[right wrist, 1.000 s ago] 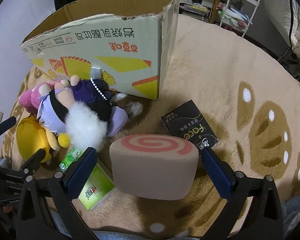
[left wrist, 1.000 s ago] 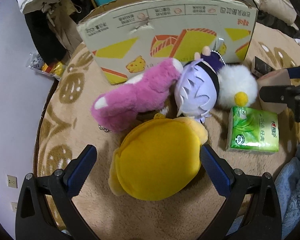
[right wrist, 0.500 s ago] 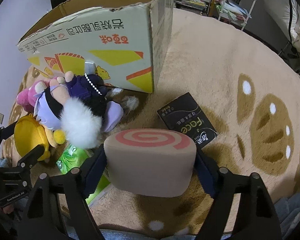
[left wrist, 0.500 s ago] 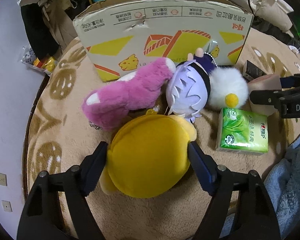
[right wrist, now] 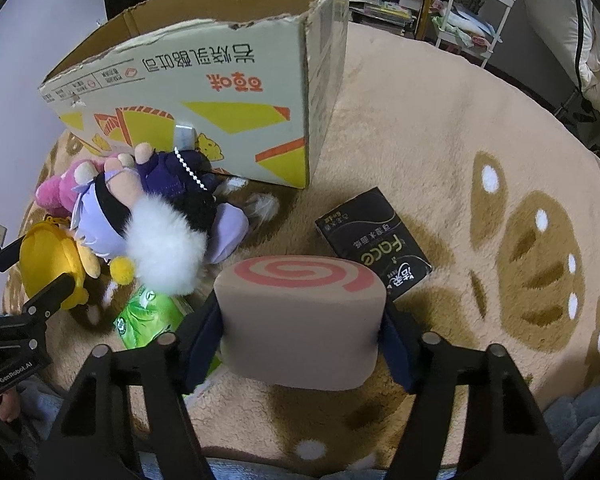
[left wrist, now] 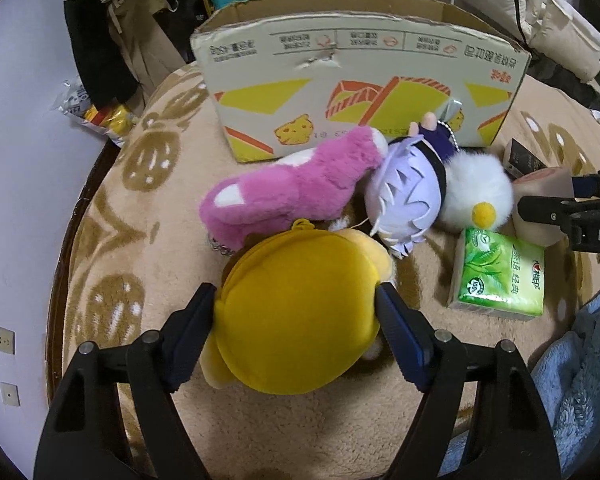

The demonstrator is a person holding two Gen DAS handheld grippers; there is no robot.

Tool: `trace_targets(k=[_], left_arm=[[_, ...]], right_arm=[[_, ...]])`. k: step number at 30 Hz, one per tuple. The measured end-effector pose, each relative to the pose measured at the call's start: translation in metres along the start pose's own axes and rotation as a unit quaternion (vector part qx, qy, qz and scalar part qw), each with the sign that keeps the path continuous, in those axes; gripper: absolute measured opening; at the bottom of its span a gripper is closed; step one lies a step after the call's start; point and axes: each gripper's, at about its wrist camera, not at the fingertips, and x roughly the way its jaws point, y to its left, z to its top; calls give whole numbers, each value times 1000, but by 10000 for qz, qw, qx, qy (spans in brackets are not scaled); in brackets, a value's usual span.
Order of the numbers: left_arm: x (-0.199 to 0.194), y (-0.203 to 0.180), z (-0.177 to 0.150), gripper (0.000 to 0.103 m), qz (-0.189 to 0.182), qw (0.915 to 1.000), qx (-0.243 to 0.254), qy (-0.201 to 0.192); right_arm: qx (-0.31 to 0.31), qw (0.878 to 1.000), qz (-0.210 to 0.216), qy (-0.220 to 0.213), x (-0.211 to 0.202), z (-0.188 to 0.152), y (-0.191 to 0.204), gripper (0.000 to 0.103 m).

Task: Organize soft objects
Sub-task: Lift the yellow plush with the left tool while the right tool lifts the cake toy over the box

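Two grips: left hand-held gripper [left wrist: 296,316] clamping yellow plush [left wrist: 296,316], face hidden, right hand-held gripper [right wrist: 300,330] closing on swirl cushion [right wrist: 300,320]

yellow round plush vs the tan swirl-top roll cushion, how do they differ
The yellow round plush is domed and bright yellow; the tan roll cushion is a flat-topped cylinder with a pink spiral. The plush sits between the left gripper pads beside the pink plush; the cushion sits in the still-closing right gripper, near the black packet. Both are soft and rest on the beige rug.
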Motion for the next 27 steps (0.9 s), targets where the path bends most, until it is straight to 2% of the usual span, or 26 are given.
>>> trace_targets(k=[13, 20, 27], left_arm=[[-21, 21, -1, 79, 84, 9985, -486, -237], [-66, 26, -4, 79, 313, 9914, -606, -1117], [-105, 25, -4, 78, 464, 9791, -626, -1879]], right_arm=[[-149, 9994, -15, -319, -19, -4, 6, 60], [28, 9964, 65, -840, -47, -8, 4, 59], [133, 9812, 100, -1923, -102, -12, 2, 59]])
